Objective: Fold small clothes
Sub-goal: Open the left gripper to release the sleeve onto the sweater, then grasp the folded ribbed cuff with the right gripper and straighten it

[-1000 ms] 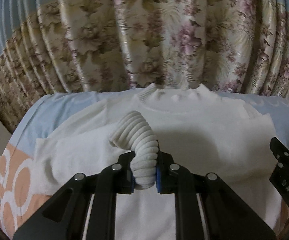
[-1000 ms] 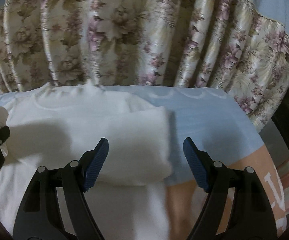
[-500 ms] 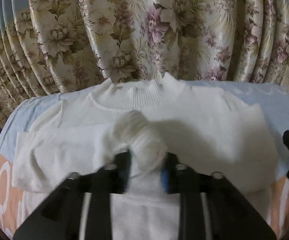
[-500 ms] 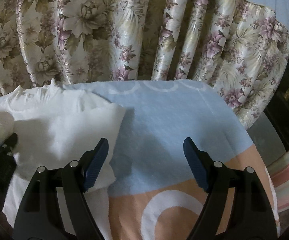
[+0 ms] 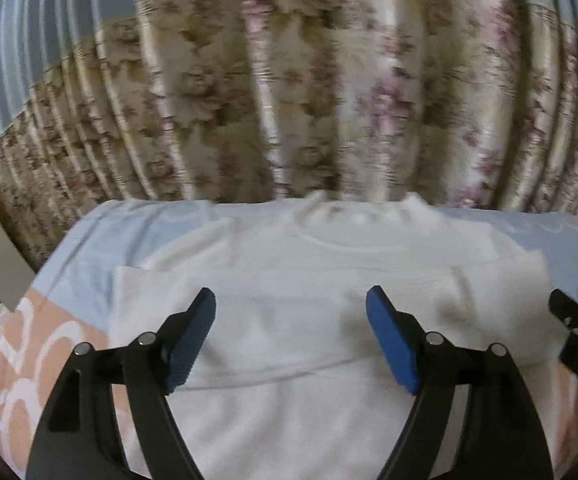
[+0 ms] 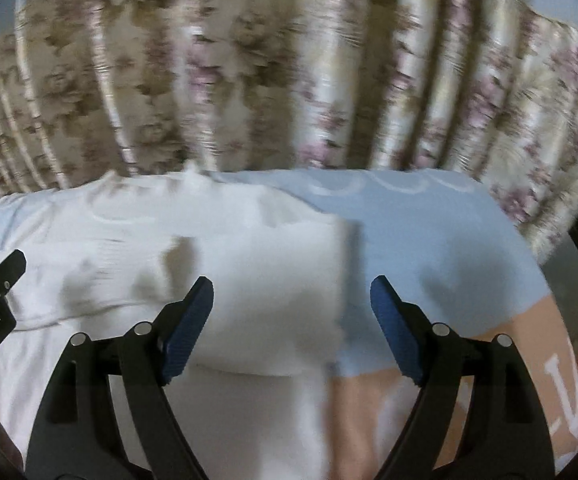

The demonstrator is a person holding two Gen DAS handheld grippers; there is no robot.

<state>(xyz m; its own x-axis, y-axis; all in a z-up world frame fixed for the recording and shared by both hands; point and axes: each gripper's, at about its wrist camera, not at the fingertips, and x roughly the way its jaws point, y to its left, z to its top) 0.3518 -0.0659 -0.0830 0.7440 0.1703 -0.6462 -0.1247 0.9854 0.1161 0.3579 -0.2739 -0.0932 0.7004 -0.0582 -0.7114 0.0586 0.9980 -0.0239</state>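
A white knit sweater (image 5: 289, 400) lies flat on the bed, collar (image 5: 353, 216) toward the curtain. Both sleeves are folded across the chest; the left sleeve's ribbed cuff (image 5: 433, 288) rests near the right side. My left gripper (image 5: 291, 328) hovers open just above the folded sleeve with nothing between its blue pads. In the right wrist view the same sweater (image 6: 249, 280) fills the left half, and my right gripper (image 6: 291, 320) stands open over its right edge. Each gripper's tip shows at the other view's border.
The bedsheet (image 6: 429, 240) is light blue with a peach patterned band (image 5: 29, 380) nearer me. A flowered curtain (image 5: 289, 100) hangs close behind the bed's far edge. Bare sheet lies to the right of the sweater.
My left gripper let go of the ribbed cuff, opened wide and drew back; the sleeve now lies flat across the chest. The right gripper stayed open and swung back left over the sweater's edge.
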